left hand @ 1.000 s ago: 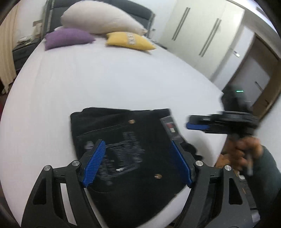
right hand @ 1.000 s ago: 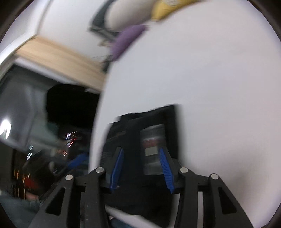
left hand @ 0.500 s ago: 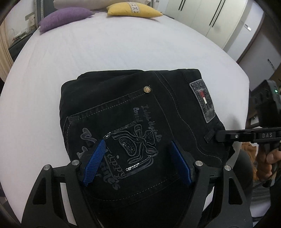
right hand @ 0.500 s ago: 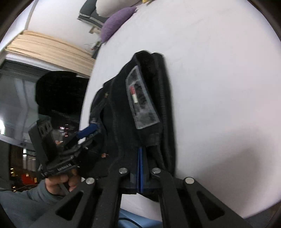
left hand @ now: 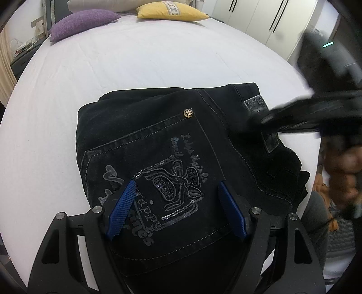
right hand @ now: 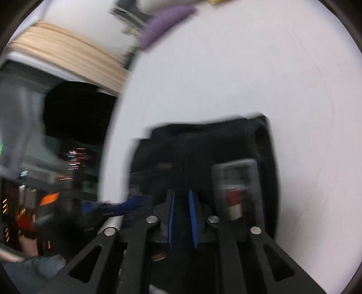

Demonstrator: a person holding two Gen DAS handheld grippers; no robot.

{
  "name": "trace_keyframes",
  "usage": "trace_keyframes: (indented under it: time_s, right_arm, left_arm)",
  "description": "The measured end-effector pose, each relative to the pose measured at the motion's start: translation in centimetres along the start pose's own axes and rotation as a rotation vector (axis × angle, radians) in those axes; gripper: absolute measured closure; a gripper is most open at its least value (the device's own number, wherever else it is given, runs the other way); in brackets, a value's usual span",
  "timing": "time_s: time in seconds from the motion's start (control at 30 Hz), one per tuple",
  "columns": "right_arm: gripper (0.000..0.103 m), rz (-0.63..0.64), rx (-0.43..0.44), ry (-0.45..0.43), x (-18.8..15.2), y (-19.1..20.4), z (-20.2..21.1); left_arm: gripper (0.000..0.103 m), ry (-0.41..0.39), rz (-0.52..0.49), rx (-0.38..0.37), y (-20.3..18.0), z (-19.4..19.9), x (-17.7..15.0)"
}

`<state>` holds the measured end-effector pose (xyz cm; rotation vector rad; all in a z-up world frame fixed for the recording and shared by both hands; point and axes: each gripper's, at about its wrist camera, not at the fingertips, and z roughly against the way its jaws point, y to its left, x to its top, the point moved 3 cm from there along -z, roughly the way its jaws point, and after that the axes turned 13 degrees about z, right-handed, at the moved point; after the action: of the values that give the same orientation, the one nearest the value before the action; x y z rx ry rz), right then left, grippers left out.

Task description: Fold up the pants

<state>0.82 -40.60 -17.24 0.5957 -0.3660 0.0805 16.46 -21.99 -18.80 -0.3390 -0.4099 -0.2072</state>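
Item: black pants (left hand: 181, 162), folded into a compact stack at the near edge of the white bed (left hand: 135, 67). Left gripper (left hand: 176, 212): wide, empty, over the back pocket. Right gripper (right hand: 182, 214): narrow gap; whether it grips cloth, cannot tell. Advice: press flat, square the edges

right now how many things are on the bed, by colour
black: 1, the folded pants
purple: 1, a cushion
yellow: 1, a cushion
cream: 1, a pillow mostly cut off at the top edge
total: 4
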Motion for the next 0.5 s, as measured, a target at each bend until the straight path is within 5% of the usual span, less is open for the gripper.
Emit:
trace_keyframes:
  time_s: [0.03,0.23,0.4,0.5]
  right_arm:
    - [0.103,-0.025,-0.016,0.017,-0.4,-1.2,-0.9]
    - [0.103,-0.044,0.011,-0.065,-3.0,-2.9,0.7]
    - [0.103,-0.073,0.010,-0.093,-4.2,-4.1,1.0]
    - [0.103,-0.041,-0.041,-0.088,-4.1,-3.4,0.7]
  left_arm:
    - [0.029,0.001,-0.003,0.000,-0.2,0.8,-0.1]
    - [0.029,-0.025,0.003,-0.029,0.1,2.5,0.0]
    - [0.029,-0.078,0.027,0.011,1.8,3.3,4.5]
    - [0.043,-0.017,-0.018,0.066,2.3,0.7,5.5]
